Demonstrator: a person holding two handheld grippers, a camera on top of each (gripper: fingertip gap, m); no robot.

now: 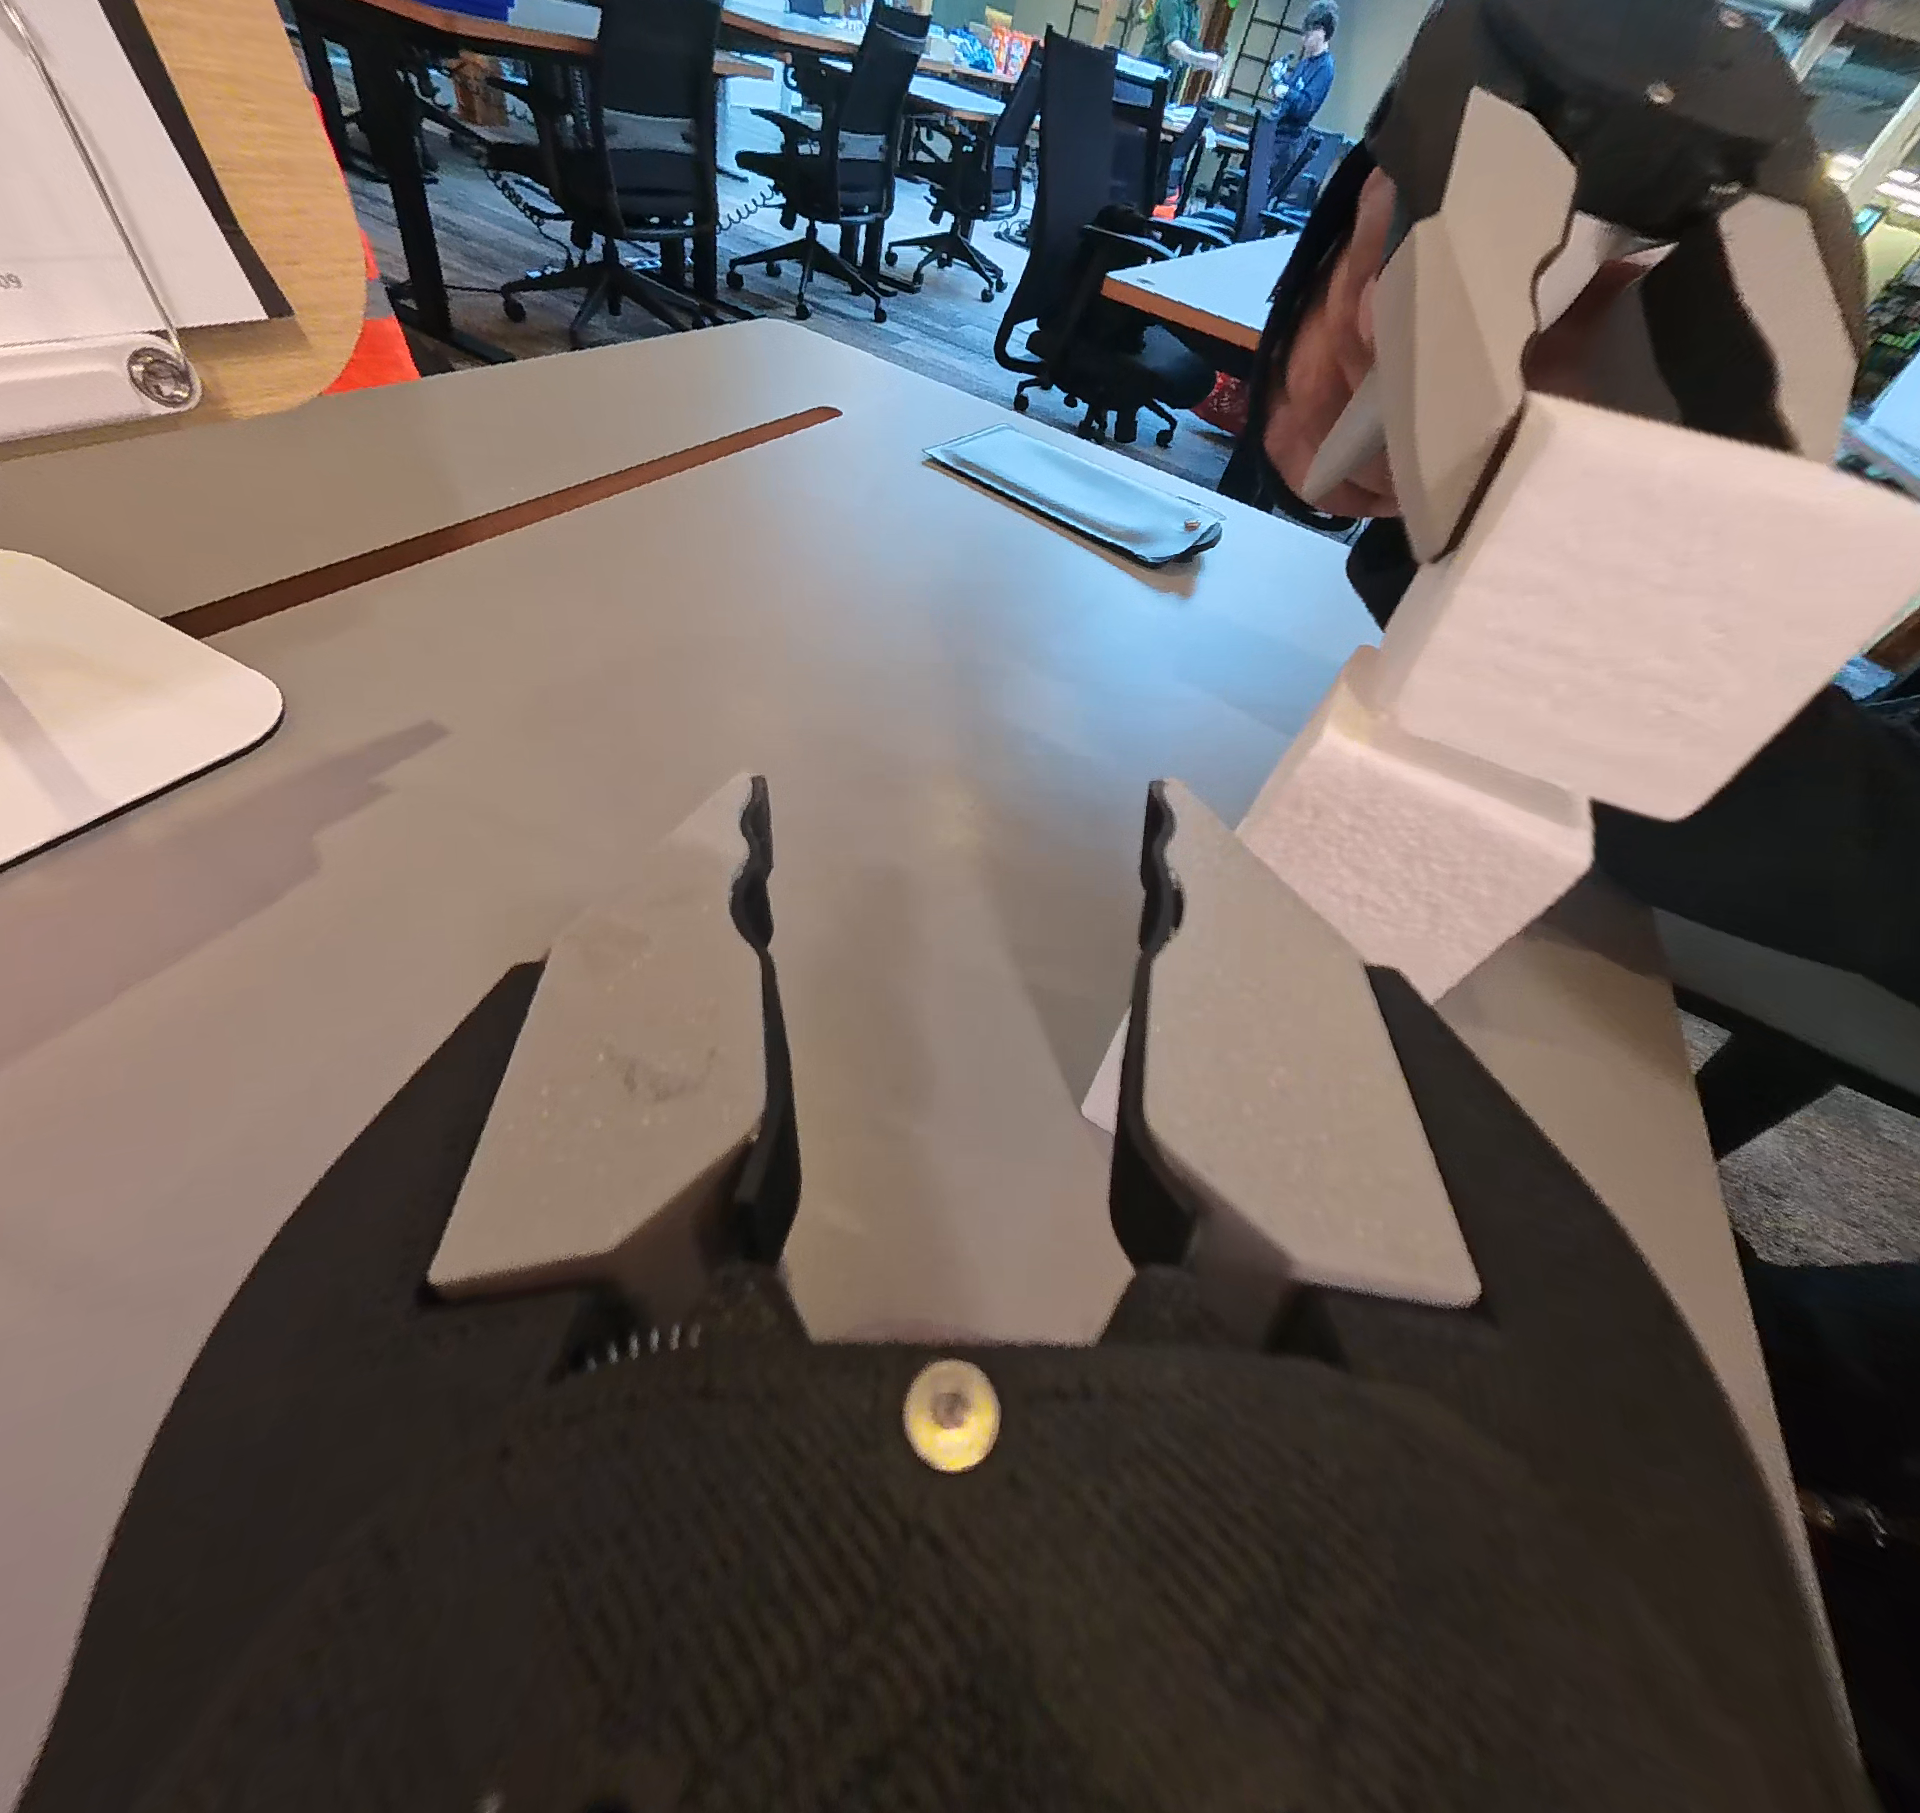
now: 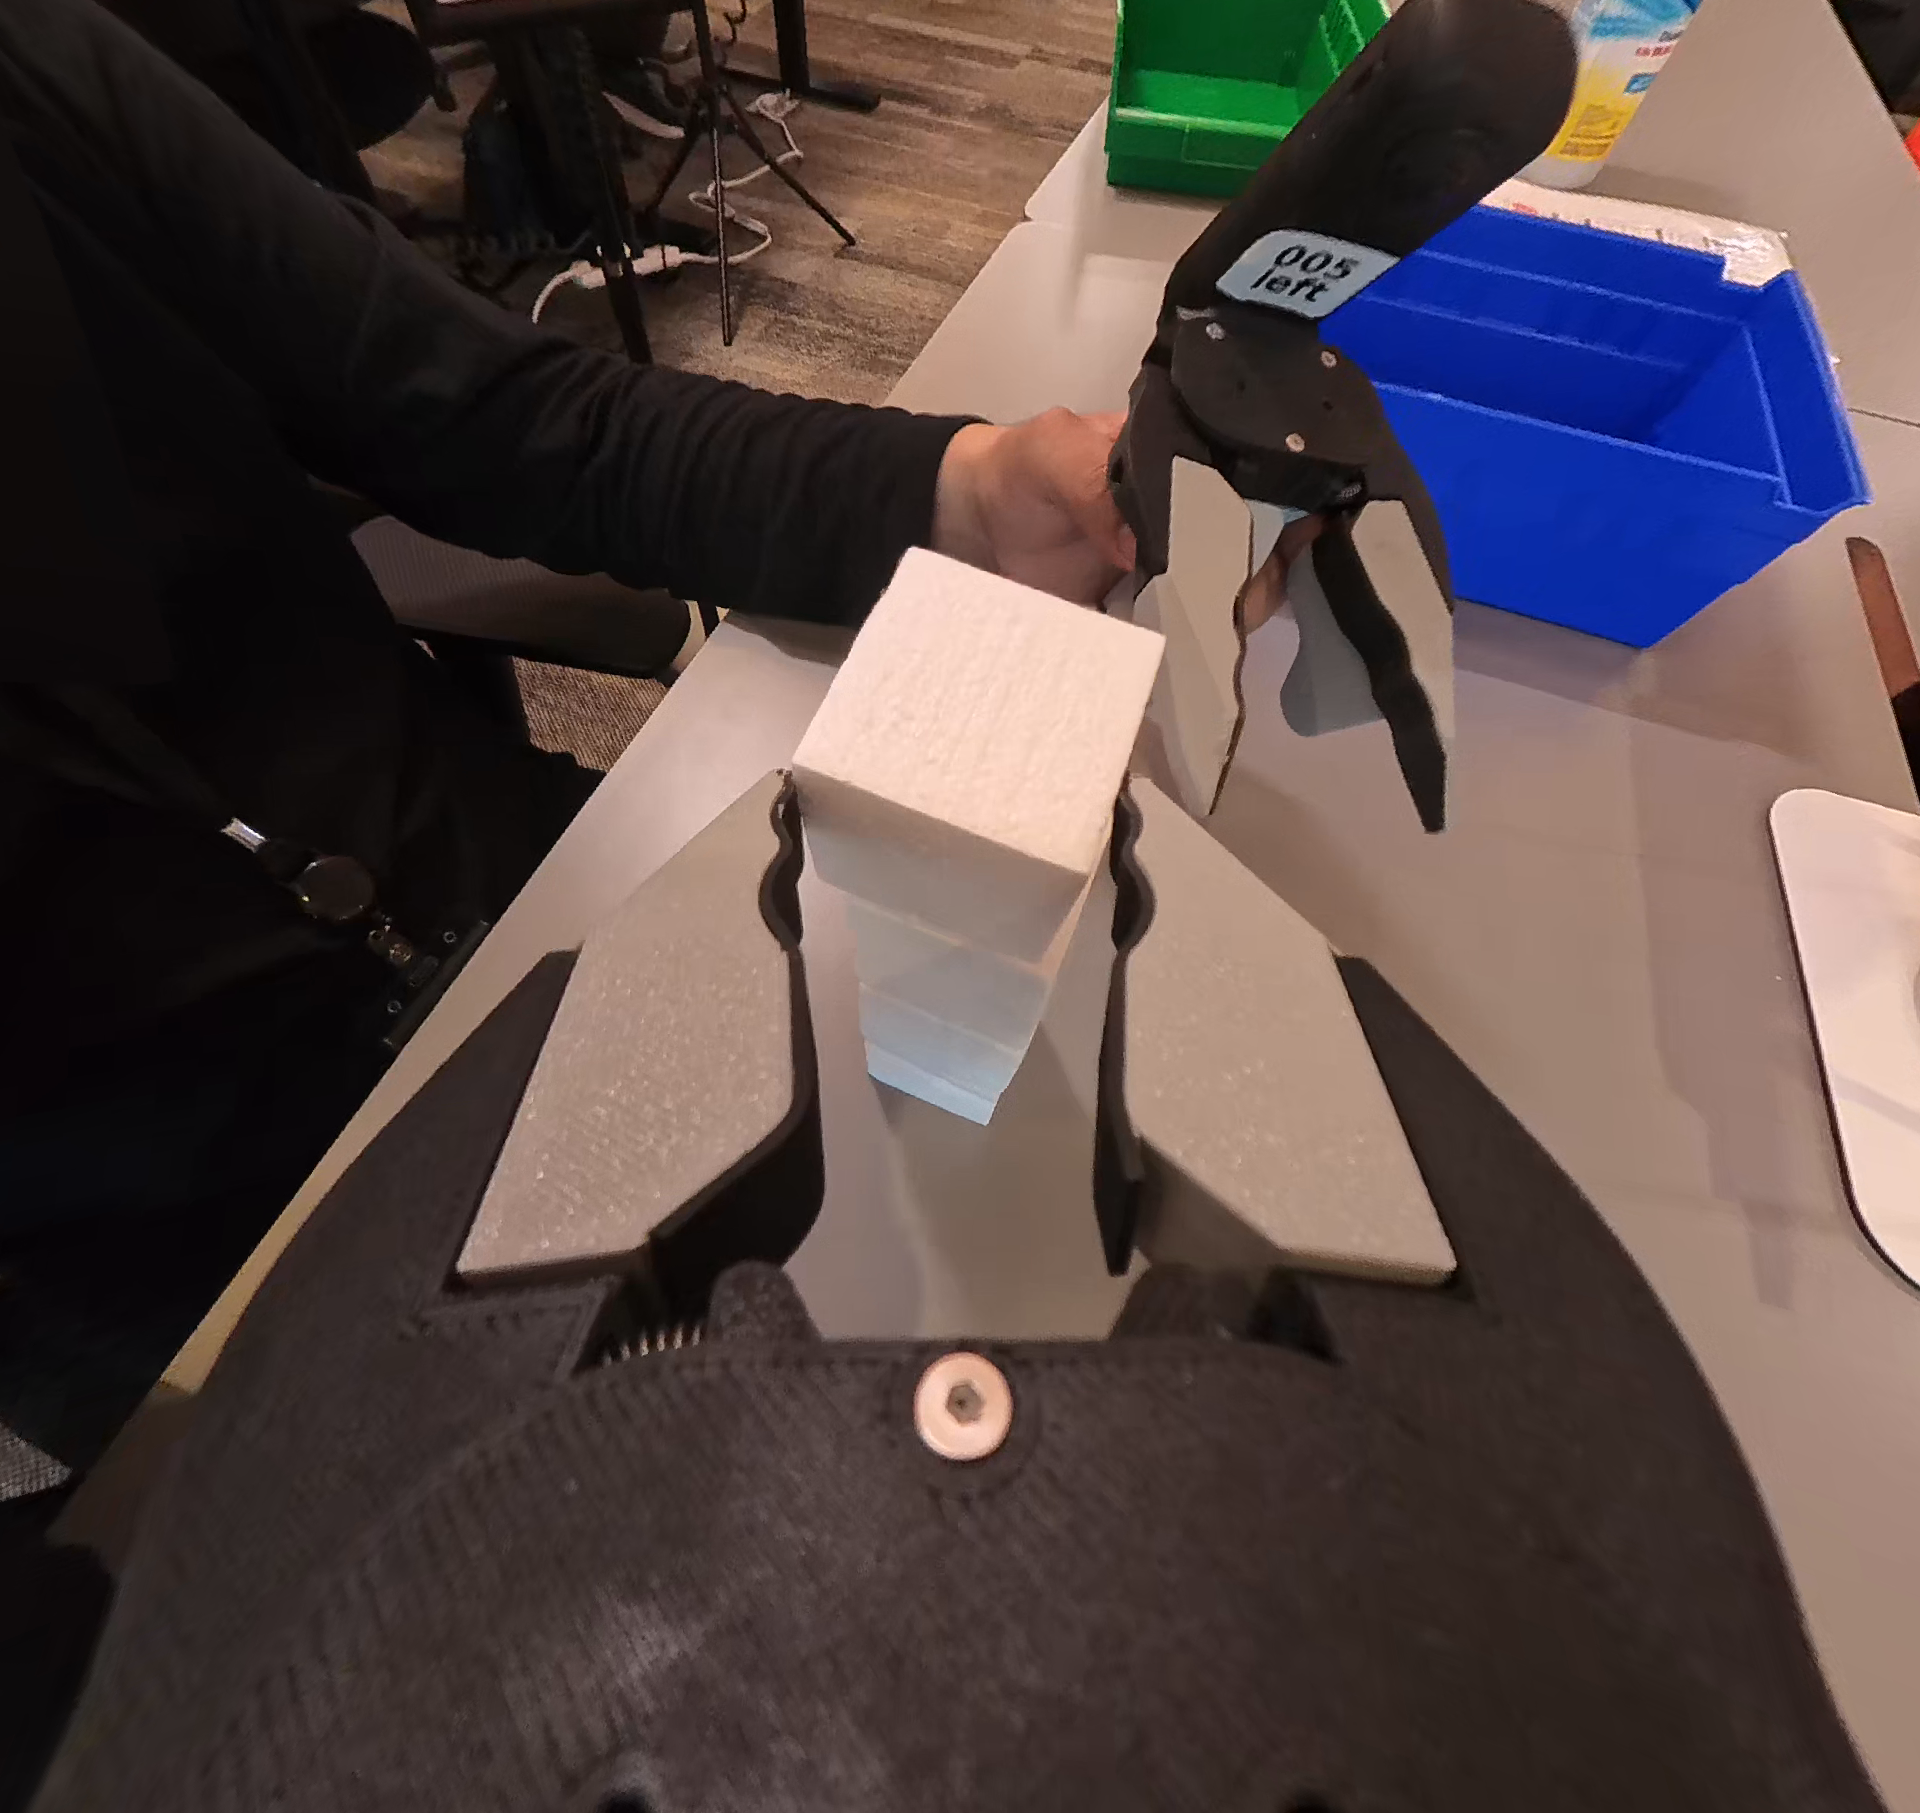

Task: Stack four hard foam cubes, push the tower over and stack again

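Note:
A tower of white hard foam cubes [image 2: 935, 1015] stands on the grey table [image 2: 1558, 932] near its left edge. My right gripper [image 2: 954, 792] is shut on the top cube [image 2: 977, 714], which sits a little twisted on the cube below. In the left wrist view the right gripper [image 1: 1631, 506] holds this top cube [image 1: 1662, 641] over the cube beneath it [image 1: 1423, 859] at the right edge. My left gripper [image 1: 956, 797] is open and empty. In the right wrist view the left gripper [image 2: 1325, 807] hangs just right of the tower, above the table.
A blue bin [image 2: 1558, 433] and a green bin [image 2: 1226, 49] stand behind the tower, with a wipes canister [image 2: 1642, 18] farther back. A white board [image 2: 1849, 984] lies at the right. A flat dark pouch [image 1: 1070, 496] lies farther along the table. A person's sleeved arm [image 2: 623, 475] reaches across.

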